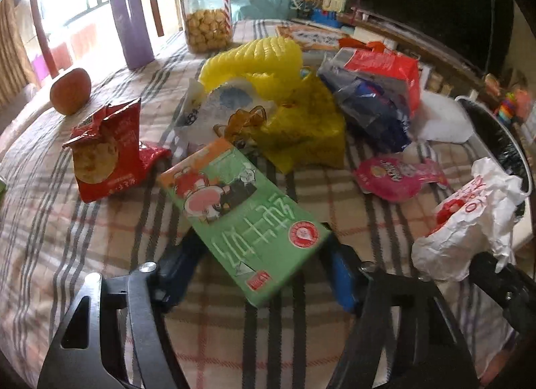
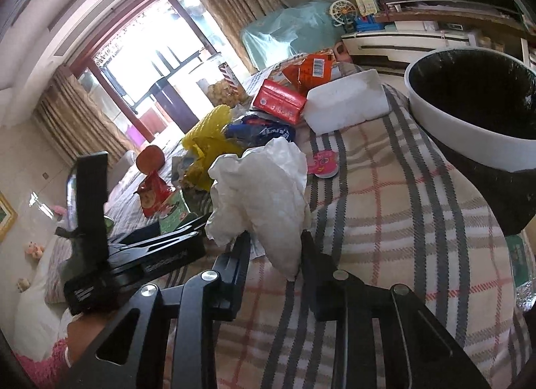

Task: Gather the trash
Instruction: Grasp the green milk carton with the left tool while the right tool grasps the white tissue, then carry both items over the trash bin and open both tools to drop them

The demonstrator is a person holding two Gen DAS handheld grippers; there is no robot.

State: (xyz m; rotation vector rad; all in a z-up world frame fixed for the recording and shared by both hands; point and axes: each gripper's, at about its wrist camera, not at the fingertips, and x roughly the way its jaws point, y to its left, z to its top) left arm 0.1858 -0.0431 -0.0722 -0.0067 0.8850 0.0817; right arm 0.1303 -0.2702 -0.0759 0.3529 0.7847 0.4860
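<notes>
Left gripper (image 1: 258, 268) is clamping the green carton (image 1: 248, 218), lifted tilted over the plaid worktop (image 1: 50, 221); only the left wrist view is showing its cartoon print and red round seal, the large writing unreadable to me. Right gripper (image 2: 274, 248) is pinching a crumpled white paper wrapper (image 2: 264, 194), whose red lettering is appearing only in the left view at 3 o'clock, illegible. Right view alone is showing the white-rimmed trash bin (image 2: 445, 127) at 2 o'clock and a barcode on the orange packet (image 2: 308, 70).
</notes>
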